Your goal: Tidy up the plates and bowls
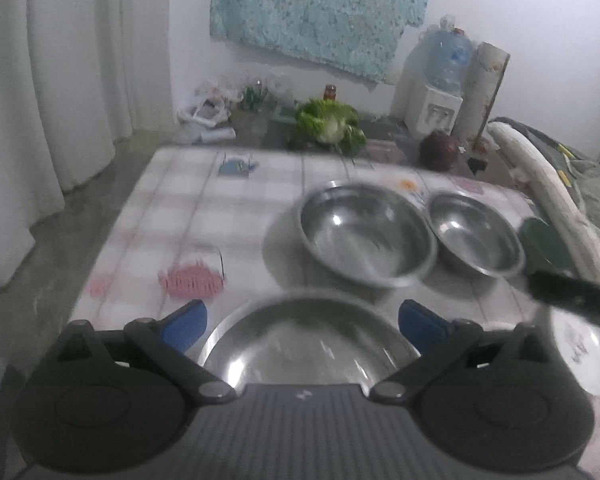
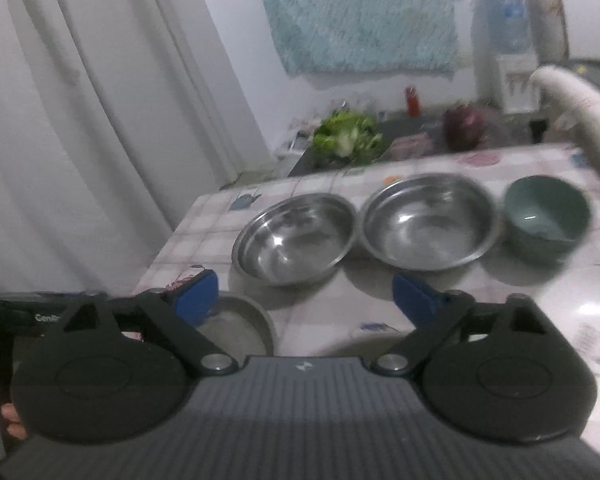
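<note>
Steel bowls sit in a loose group on my checked tablecloth (image 2: 172,248), and I take them from the left. Nearest my left gripper (image 1: 303,322) is a shallow steel dish (image 1: 308,344) at the table's near edge; my left blue pads (image 1: 186,322) stand wide apart on either side of it without touching it, so those jaws are open and hold nothing. In the right wrist view the same dish (image 2: 240,326) lies low beside my right gripper's left pad.

Further back, in the right wrist view, stands a wide steel bowl (image 2: 296,240) that looks like 2 nested together, though blur keeps me from being sure. Just right of it, almost rim to rim, is a second steel bowl (image 2: 428,222). Right again, close beside that, a green ceramic bowl (image 2: 548,216) stands upright. At the far right edge a white plate (image 2: 588,320) with a faint print lies on the cloth.

My right gripper (image 2: 305,300) hangs above the bare cloth in front of the 2 steel bowls, its jaws spread wide and empty. Beyond the table, leafy greens (image 2: 348,136) lie on a low surface by the wall.
</note>
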`<state>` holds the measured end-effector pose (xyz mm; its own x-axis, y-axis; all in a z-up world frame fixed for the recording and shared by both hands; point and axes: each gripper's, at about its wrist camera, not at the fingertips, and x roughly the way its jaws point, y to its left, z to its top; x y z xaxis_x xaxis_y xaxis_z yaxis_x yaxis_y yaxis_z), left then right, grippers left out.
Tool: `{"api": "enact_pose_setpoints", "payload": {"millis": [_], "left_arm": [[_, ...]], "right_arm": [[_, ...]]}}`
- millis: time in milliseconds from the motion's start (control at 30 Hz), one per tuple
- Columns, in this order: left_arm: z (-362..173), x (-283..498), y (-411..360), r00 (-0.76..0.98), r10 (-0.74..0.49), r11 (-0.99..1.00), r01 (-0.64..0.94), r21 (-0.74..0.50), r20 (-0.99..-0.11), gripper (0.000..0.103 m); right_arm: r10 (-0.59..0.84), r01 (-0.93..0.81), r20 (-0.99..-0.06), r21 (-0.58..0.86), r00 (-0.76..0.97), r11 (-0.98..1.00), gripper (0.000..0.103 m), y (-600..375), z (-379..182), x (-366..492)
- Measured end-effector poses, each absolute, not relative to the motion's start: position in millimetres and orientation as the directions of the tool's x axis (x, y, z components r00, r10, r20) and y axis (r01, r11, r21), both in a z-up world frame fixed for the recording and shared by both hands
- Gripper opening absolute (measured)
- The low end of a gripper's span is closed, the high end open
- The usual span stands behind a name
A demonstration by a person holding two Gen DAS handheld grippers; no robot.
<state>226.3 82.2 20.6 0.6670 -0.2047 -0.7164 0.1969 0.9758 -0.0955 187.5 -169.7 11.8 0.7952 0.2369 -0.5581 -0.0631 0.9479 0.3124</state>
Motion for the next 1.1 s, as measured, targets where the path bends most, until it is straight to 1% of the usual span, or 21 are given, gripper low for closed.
{"api": "enact_pose_setpoints", "payload": {"millis": [33, 100, 133, 167, 233, 367, 433, 500, 533, 600, 633, 667, 700, 733, 800, 967, 1000, 1100], "left_arm": [[18.5, 237.1, 82.6, 0.667, -0.218, 0.973, 0.209, -0.103, -0.713, 0.096], [11.3, 259.7, 81.1, 0.652, -0.254, 0.964, 0.232, -0.131, -0.715, 0.094], [6.7, 272.9, 78.7, 0.644, -0.255, 0.963, 0.233, -0.132, -0.721, 0.092], [2.9, 283.5, 76.5, 0.638, -0.241, 0.966, 0.229, -0.119, -0.731, 0.089], [-5.4, 304.9, 68.1, 0.628, -0.2, 0.971, 0.227, -0.069, -0.752, 0.08], [-24.7, 341.6, 52.1, 0.616, -0.153, 0.967, 0.256, 0.012, -0.773, 0.07], [-34.9, 353.2, 46.9, 0.597, -0.134, 0.964, 0.263, 0.035, -0.791, 0.057], [-43.1, 361.6, 43.2, 0.582, -0.121, 0.963, 0.266, 0.048, -0.804, 0.052], [-46.7, 364.9, 43.1, 0.574, -0.12, 0.962, 0.268, 0.047, -0.81, 0.046], [-51.5, 370.0, 44.3, 0.562, -0.133, 0.963, 0.269, 0.028, -0.816, 0.041], [-52.3, 371.7, 45.6, 0.56, -0.143, 0.963, 0.268, 0.015, -0.816, 0.035], [-52.8, 371.6, 46.5, 0.558, -0.153, 0.963, 0.268, 0.003, -0.816, 0.031], [-51.9, 372.6, 45.8, 0.554, -0.159, 0.963, 0.27, -0.004, -0.817, 0.021], [-51.0, 372.6, 44.7, 0.548, -0.162, 0.963, 0.27, -0.009, -0.82, 0.017], [-48.4, 370.5, 45.4, 0.55, -0.132, 0.968, 0.249, 0.011, -0.825, 0.017], [-43.2, 365.8, 61.2, 0.557, -0.125, 0.976, 0.218, 0.0, -0.821, 0.017], [-42.5, 365.2, 63.2, 0.564, -0.113, 0.977, 0.212, 0.011, -0.818, 0.017], [-42.2, 365.5, 66.0, 0.573, -0.093, 0.977, 0.21, 0.036, -0.814, 0.027]], "right_arm": [[0.249, -0.059, -0.575, 0.329, 0.779, 0.943, 0.083, -168.6, 4.4, 201.1], [0.271, -0.044, -0.611, 0.359, 0.744, 0.932, 0.074, -165.9, -13.4, 233.5], [0.275, -0.033, -0.627, 0.37, 0.729, 0.929, 0.071, -164.2, -22.9, 247.9], [0.278, -0.012, -0.649, 0.383, 0.709, 0.924, 0.069, -163.1, -32.5, 263.4], [0.288, 0.015, -0.678, 0.404, 0.677, 0.915, 0.061, -163.8, -50.7, 284.0], [0.302, 0.048, -0.708, 0.428, 0.639, 0.902, 0.053, -165.6, -70.0, 306.8], [0.308, 0.054, -0.719, 0.433, 0.622, 0.9, 0.048, -165.8, -76.8, 313.9], [0.305, 0.059, -0.728, 0.428, 0.614, 0.902, 0.043, -164.0, -81.7, 319.0], [0.308, 0.06, -0.728, 0.431, 0.613, 0.9, 0.038, -163.9, -83.1, 317.9], [0.315, 0.058, -0.724, 0.439, 0.614, 0.897, 0.031, -164.4, -86.2, 320.2], [0.317, 0.056, -0.723, 0.44, 0.614, 0.896, 0.025, -165.0, -87.4, 322.0], [0.317, 0.052, -0.72, 0.439, 0.618, 0.897, 0.023, -164.9, -87.2, 322.9], [0.315, 0.047, -0.719, 0.435, 0.619, 0.899, 0.022, -164.2, -87.1, 324.2], [0.317, 0.042, -0.718, 0.434, 0.619, 0.9, 0.021, -163.3, -86.6, 324.4], [0.328, 0.023, -0.718, 0.431, 0.615, 0.902, 0.021, -159.1, -85.2, 325.8], [0.358, -0.03, -0.719, 0.426, 0.595, 0.904, 0.022, -147.2, -79.9, 327.9], [0.365, -0.04, -0.72, 0.426, 0.59, 0.904, 0.023, -145.4, -79.7, 329.1], [0.355, -0.053, -0.726, 0.404, 0.588, 0.913, 0.024, -143.3, -79.1, 333.8]]}}
